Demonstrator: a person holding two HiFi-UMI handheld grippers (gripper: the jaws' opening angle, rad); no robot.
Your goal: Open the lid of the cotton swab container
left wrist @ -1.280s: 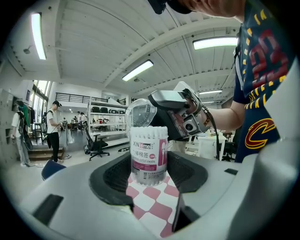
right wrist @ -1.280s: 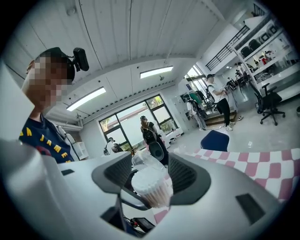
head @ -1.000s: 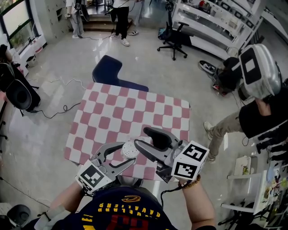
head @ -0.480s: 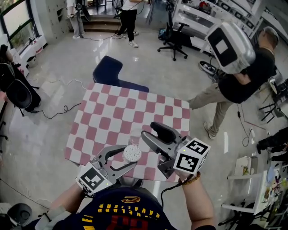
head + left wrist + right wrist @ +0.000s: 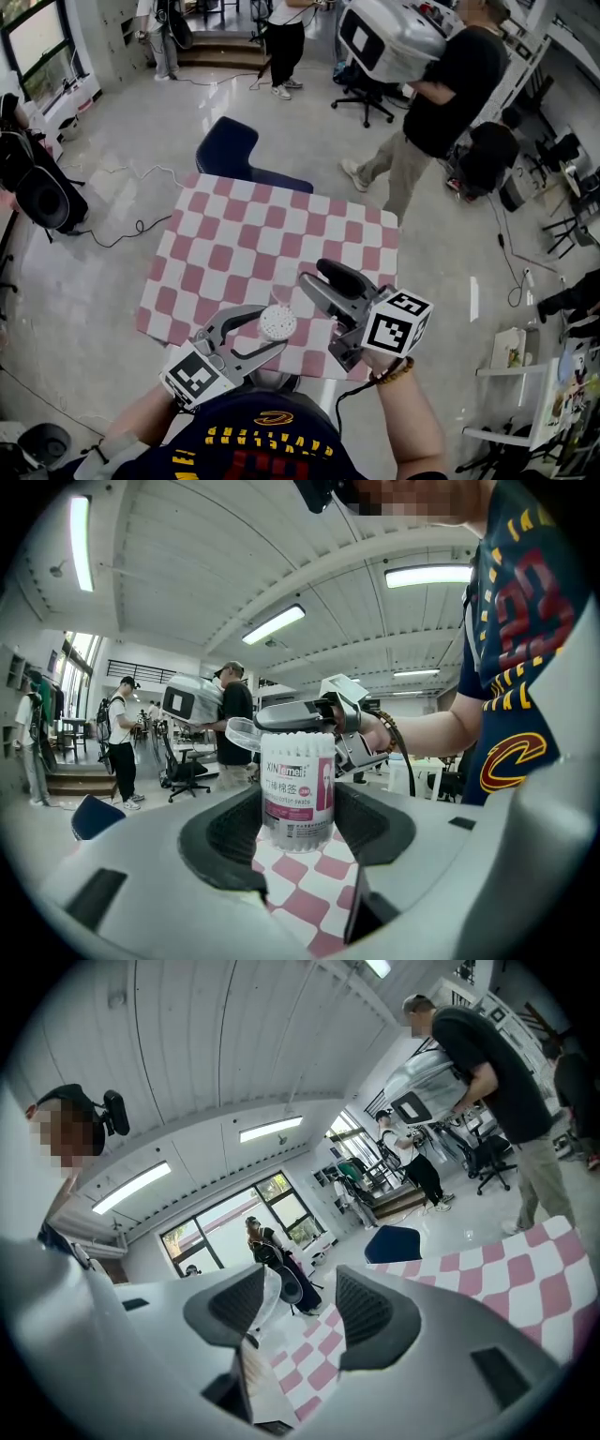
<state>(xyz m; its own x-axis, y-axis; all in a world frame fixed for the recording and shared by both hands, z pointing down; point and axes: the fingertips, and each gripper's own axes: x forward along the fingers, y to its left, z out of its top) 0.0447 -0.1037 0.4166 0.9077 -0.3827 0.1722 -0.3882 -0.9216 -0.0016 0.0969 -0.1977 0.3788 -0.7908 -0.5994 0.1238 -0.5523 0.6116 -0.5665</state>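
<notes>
Firmly in ribbed left claw (image 5: pixel 298 841), clear cylindrical swab container (image 5: pixel 298 785); right claw (image 5: pixel 300 1312) wide, round transparent lid (image 5: pixel 272 1295) beside one pad.

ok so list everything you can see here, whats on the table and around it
cotton swab container: one, clear with a pink label, upright between the left tool's jaws above the table's near edge
lid: one, clear, swung up at the container's rim
table: one, pink and white checked cloth, centre
chair: one, dark blue, at the table's far side
office chair: one, black, far back
cables: black, on the floor to the left
people: at least three, one carrying a grey box, two at the back
left tool: one, grey, shut on the container
right tool: one, grey, jaws apart, beside the container's top
bracelet: one, beaded, right wrist
</notes>
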